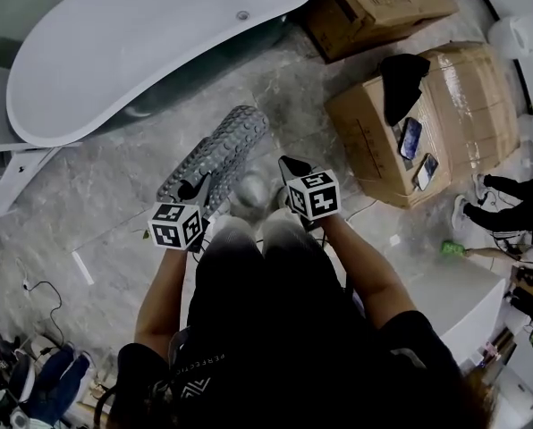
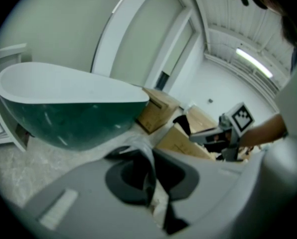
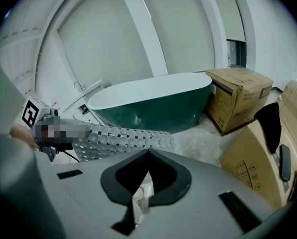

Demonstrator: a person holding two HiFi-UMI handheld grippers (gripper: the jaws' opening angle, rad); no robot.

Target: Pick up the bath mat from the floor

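The grey, knobbly bath mat [image 1: 226, 146] hangs lifted off the marble floor, running from my hands toward the bathtub. My left gripper [image 1: 193, 189] is shut on its near left corner, and a thin grey edge of the mat [image 2: 141, 151] sits pinched between the jaws of that left gripper [image 2: 147, 156]. My right gripper [image 1: 291, 166] is level with it at the mat's other near corner. In the right gripper view the right gripper [image 3: 147, 156] has its jaws closed with a pale strip between them. The mat [image 3: 123, 141] stretches away to the left there.
A white and green bathtub [image 1: 141, 43] stands at the far left. Cardboard boxes [image 1: 445, 114] [image 1: 383, 3] stand to the right, one with a black cloth [image 1: 401, 83] and phones [image 1: 410, 138] on it. A cable [image 1: 43, 293] lies on the floor at the left.
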